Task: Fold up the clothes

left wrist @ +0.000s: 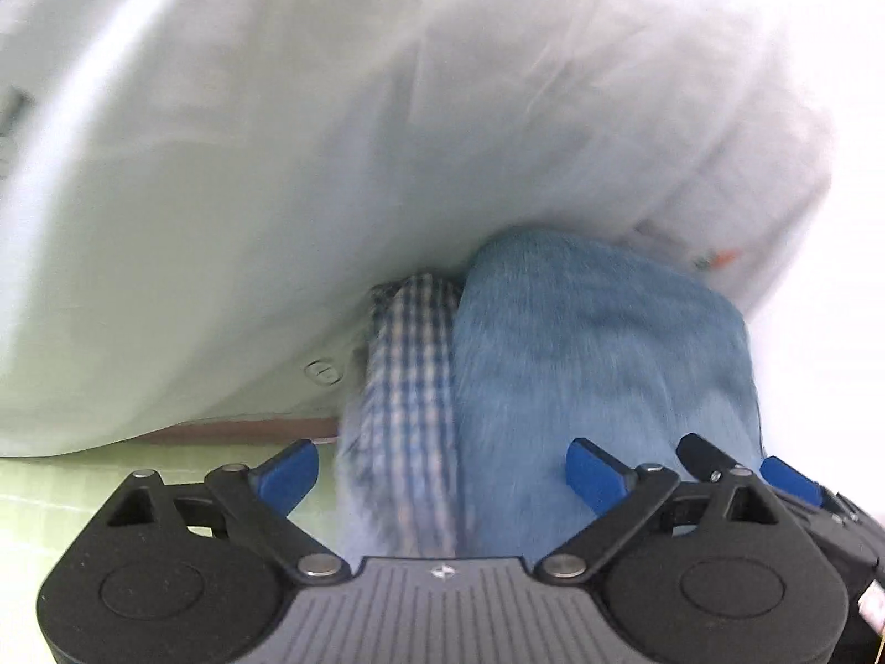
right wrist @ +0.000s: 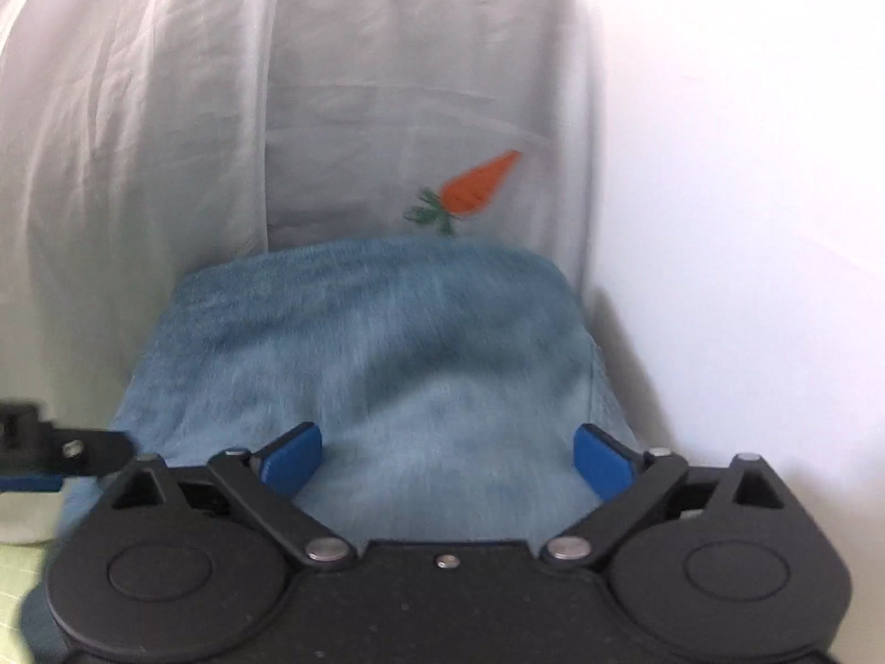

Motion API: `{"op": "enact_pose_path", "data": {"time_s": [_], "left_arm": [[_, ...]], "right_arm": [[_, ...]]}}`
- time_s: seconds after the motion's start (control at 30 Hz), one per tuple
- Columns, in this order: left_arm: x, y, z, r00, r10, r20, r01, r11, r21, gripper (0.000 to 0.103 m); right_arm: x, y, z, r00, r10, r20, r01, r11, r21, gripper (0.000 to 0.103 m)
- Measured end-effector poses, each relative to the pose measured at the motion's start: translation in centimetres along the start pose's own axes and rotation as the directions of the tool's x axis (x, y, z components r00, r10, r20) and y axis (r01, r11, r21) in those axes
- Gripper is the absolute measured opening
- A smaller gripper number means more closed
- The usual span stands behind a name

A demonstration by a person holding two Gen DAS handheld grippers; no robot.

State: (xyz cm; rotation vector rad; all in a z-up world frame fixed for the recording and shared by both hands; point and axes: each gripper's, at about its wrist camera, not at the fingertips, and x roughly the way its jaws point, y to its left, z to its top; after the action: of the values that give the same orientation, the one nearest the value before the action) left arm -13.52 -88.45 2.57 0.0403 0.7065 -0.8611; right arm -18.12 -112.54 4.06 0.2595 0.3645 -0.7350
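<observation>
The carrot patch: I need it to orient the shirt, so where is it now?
In the right wrist view the carrot patch sits on the white shirt, just above the blue fuzzy cloth's top edge, right of centre.

White shirt (left wrist: 276, 166) lies on green surface (left wrist: 83, 498)

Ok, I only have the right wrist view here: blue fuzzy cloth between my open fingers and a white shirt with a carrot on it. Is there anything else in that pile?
Observer: Yes. The left view shows a blue checked cloth lying beside the blue fuzzy cloth, on its left.
Operator: Is the white shirt buttoned?
Observer: Can't tell, but one button shows on the white shirt near its lower edge.
Operator: What is under it all?
Observer: A pale green surface shows below the shirt's edge.
Operator: And the left gripper?
Observer: The left gripper is open, straddling both blue cloths.
</observation>
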Motion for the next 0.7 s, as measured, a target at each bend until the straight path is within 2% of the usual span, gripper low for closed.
{"op": "enact_pose_path", "data": {"time_s": [0.07,0.2,0.3,0.43,0.5,0.6,0.7], "left_arm": [[-1.1,0.7,-0.9,1.0,0.01,-0.015,-0.01,1.0,0.025,0.097],[-4.3,2.0,-3.7,0.999,0.007,-0.045,-0.006,1.0,0.03,0.098],[-8.7,2.9,-6.8,0.998,0.003,-0.056,-0.001,1.0,0.025,0.099],[-13.4,3.1,-9.7,0.999,-0.016,-0.049,0.018,0.999,0.044,0.103],[-14.5,3.0,-10.7,0.998,-0.029,-0.05,0.032,0.998,0.052,0.103],[-16.1,2.6,-12.2,0.997,-0.046,-0.057,0.05,0.997,0.065,0.103],[-17.3,2.0,-14.0,0.994,-0.039,-0.1,0.05,0.994,0.102,0.103]], "right_arm": [[-2.7,-0.3,-1.1,1.0,-0.003,-0.01,0.003,1.0,0.01,0.1],[-6.7,0.3,-4.4,0.992,-0.002,-0.124,0.0,1.0,-0.02,0.101],[-12.0,0.5,-7.0,0.996,-0.016,-0.09,0.013,1.0,-0.029,0.102],[-17.4,0.5,-9.1,0.994,-0.041,-0.106,0.041,0.999,0.0,0.102],[-21.2,0.6,-10.9,0.992,-0.06,-0.115,0.06,0.998,-0.004,0.102],[-23.9,0.7,-12.7,0.987,-0.077,-0.143,0.078,0.997,0.0,0.102],[-26.5,0.8,-14.5,0.981,-0.094,-0.171,0.096,0.995,0.003,0.102]]}}
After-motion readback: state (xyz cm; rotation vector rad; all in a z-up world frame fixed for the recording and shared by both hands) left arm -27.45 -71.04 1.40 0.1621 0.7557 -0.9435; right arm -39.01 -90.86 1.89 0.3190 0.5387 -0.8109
